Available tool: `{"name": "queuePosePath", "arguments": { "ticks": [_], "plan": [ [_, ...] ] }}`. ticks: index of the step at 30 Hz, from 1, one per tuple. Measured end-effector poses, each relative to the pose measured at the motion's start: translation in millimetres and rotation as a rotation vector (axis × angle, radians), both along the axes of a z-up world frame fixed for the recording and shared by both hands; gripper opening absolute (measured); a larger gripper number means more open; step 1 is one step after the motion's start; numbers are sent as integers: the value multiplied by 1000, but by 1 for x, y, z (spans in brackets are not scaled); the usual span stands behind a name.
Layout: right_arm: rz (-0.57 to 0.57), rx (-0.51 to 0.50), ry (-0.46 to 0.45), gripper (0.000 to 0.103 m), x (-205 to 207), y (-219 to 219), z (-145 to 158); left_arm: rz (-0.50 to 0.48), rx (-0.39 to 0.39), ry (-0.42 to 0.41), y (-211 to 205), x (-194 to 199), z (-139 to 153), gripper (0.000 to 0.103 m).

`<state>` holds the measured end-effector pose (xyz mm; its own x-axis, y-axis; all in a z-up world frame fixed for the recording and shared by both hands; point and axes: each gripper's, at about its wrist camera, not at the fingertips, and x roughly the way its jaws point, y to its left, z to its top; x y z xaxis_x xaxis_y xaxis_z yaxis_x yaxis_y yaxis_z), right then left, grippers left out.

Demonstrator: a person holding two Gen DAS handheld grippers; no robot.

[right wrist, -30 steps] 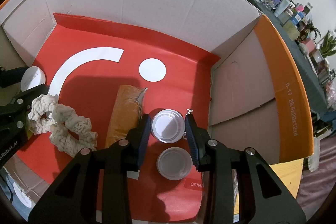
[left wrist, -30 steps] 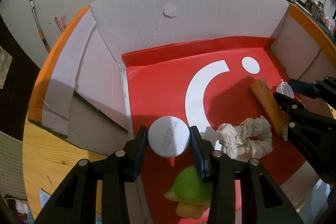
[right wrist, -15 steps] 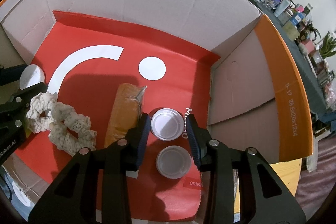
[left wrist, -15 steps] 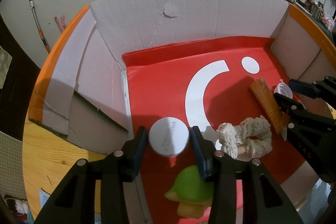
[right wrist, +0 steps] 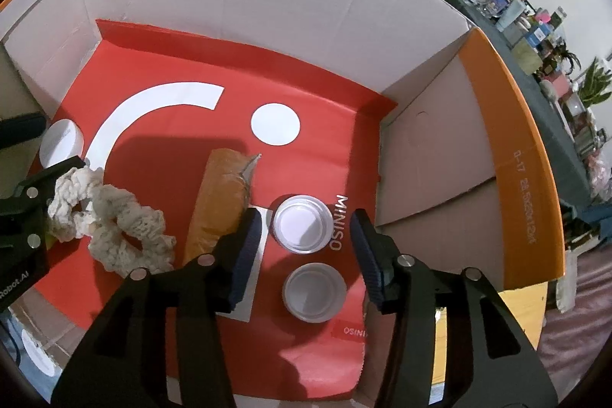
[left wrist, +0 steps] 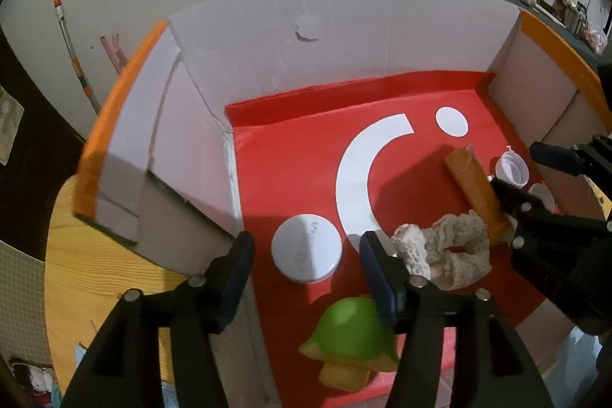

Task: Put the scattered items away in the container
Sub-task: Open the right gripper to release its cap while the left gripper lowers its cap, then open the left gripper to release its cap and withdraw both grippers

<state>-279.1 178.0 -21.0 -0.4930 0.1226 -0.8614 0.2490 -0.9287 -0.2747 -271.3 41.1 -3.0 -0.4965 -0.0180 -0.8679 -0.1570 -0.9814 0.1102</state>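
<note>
Both grippers hang inside a cardboard box (left wrist: 344,37) lined with a red bag (left wrist: 290,171). My left gripper (left wrist: 306,251) is opening; a white round lid (left wrist: 306,248) lies between its jaws, clear of both pads. My right gripper (right wrist: 304,228) is opening too, with a small clear jar (right wrist: 301,223) between its jaws, untouched. A second clear jar (right wrist: 314,292) sits just below it. An orange wrapped packet (right wrist: 220,201), a cream crocheted scrunchie (right wrist: 114,224) and a green mushroom toy (left wrist: 352,343) also lie in the box.
The box stands on a wooden table (left wrist: 76,278) and its orange flaps (right wrist: 512,155) spread outward. A cluttered shelf (right wrist: 535,25) runs along the far right wall. A brush (left wrist: 72,52) lies on the floor to the left.
Both grippers have spread their jaws and let go: the white lid and the small clear jar now rest on the red bag between the pads.
</note>
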Motion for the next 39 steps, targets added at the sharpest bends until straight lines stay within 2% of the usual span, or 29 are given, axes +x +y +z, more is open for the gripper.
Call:
{"name": "queuePosePath", "arguments": {
  "ticks": [2,6,10,13,19,22,29,39],
  "plan": [
    [5,26,19,55,5,-4,1,1,-2,12,-1,2,5,64],
    [6,28,29,56,11,-5,4,-2,7,28,-4,11,11,66],
    [4,39,52,57,15,-6,11,-10,-2,68,-4,19,21,72],
    [-2,78,101,65,19,-6,21,-17,-12,96,-5,19,27,72],
    [3,65,137,65,29,-7,41,-29,0,124,-4,25,45,72],
    [10,48,161,65,35,-2,53,-37,3,139,-6,39,52,74],
    [68,-28,184,65,76,2,74,-64,5,165,-12,76,64,78],
    [165,-113,158,65,142,-9,77,-81,22,148,-18,124,58,78]
  ]
}}
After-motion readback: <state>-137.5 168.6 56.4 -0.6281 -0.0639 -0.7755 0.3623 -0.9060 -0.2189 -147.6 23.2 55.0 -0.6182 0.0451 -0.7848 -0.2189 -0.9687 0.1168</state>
